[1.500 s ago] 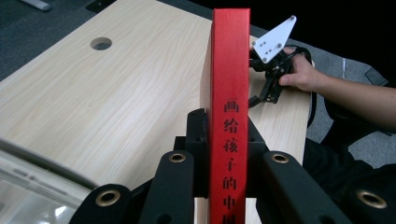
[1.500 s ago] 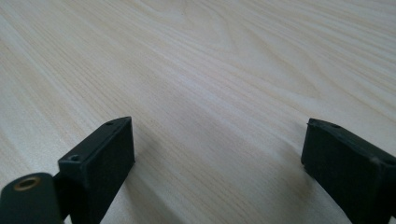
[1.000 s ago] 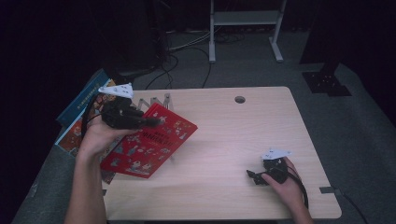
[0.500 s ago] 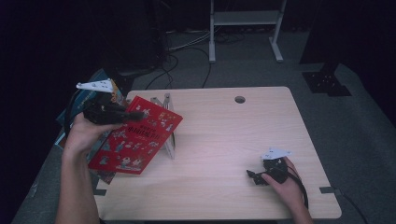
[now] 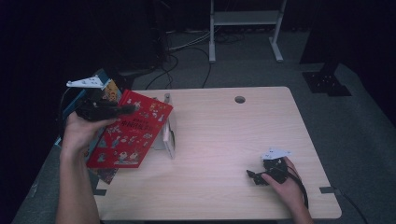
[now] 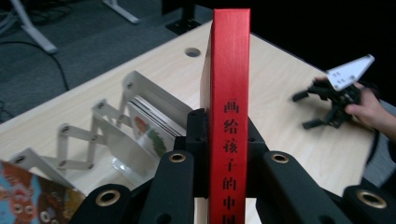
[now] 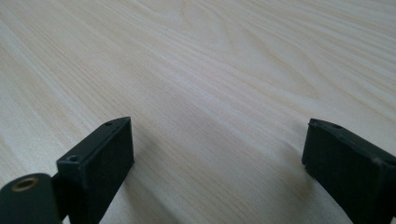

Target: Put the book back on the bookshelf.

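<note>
Above the table's left edge, raised left gripper [image 5: 128, 108] clamps red book [image 5: 128, 135]; right gripper [image 5: 254, 176] rests, seemingly agape

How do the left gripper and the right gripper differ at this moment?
The left gripper is raised above the table's left edge, while the right gripper sits low on the bare wood near the front right. The left gripper's jaws clamp the spine of a red book; the right gripper's jaws stand wide apart with nothing between them. Both are black with a grey three-cornered plate on top.

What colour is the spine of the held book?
Red with black characters on the book, best seen in the left gripper view.
</note>
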The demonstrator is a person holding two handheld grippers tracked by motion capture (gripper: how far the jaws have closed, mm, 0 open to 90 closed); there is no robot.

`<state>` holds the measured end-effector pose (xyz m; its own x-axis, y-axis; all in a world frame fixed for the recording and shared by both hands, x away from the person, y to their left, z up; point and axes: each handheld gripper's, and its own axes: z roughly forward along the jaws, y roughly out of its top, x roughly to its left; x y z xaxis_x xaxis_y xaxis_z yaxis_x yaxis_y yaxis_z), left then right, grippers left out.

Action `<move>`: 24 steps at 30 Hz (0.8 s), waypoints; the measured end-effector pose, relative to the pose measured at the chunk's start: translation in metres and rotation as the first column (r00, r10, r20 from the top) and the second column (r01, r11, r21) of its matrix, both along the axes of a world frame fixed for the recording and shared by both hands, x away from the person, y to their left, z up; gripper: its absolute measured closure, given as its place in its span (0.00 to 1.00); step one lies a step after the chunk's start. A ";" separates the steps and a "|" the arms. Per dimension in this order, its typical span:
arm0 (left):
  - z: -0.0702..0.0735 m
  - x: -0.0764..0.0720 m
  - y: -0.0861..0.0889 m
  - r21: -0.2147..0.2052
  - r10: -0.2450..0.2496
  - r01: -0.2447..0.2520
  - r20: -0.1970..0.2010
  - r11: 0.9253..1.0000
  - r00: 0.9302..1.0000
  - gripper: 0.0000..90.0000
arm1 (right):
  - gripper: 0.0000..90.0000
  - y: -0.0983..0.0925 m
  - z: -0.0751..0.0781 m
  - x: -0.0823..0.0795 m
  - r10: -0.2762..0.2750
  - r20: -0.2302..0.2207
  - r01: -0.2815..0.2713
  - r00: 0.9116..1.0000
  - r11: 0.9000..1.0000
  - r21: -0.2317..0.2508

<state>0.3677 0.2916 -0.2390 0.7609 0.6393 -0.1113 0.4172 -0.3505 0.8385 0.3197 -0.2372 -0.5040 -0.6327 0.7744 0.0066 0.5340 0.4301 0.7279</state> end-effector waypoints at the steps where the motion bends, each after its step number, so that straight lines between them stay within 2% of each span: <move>1: 0.000 0.000 0.001 -0.003 0.015 -0.015 0.003 1.000 1.000 0.88 | 0.09 0.000 0.000 0.000 0.000 0.000 0.000 1.000 1.000 0.000; 9: 0.001 0.001 0.010 -0.019 0.091 -0.091 0.028 0.996 0.995 0.88 | 0.09 0.000 0.000 0.000 0.004 0.001 -0.004 1.000 1.000 -0.004; 16: 0.000 0.003 0.014 -0.017 0.154 -0.153 0.041 0.988 0.987 0.88 | 0.08 0.000 0.000 0.001 -0.002 0.001 0.002 1.000 1.000 -0.003; 20: 0.000 0.002 0.015 -0.021 0.191 -0.190 0.073 0.982 0.979 0.88 | 0.08 0.000 0.000 0.001 -0.002 0.001 0.002 1.000 1.000 -0.003; 24: 0.000 0.001 0.016 -0.032 0.243 -0.241 0.115 0.970 0.963 0.88 | 0.08 0.000 0.000 0.001 0.000 0.001 0.000 1.000 1.000 -0.006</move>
<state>0.3689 0.3072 -0.2389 0.5920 0.8047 -0.0437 0.3865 -0.2359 0.8916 0.3202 -0.2376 -0.5040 -0.6331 0.7741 0.0013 0.5329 0.4346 0.7260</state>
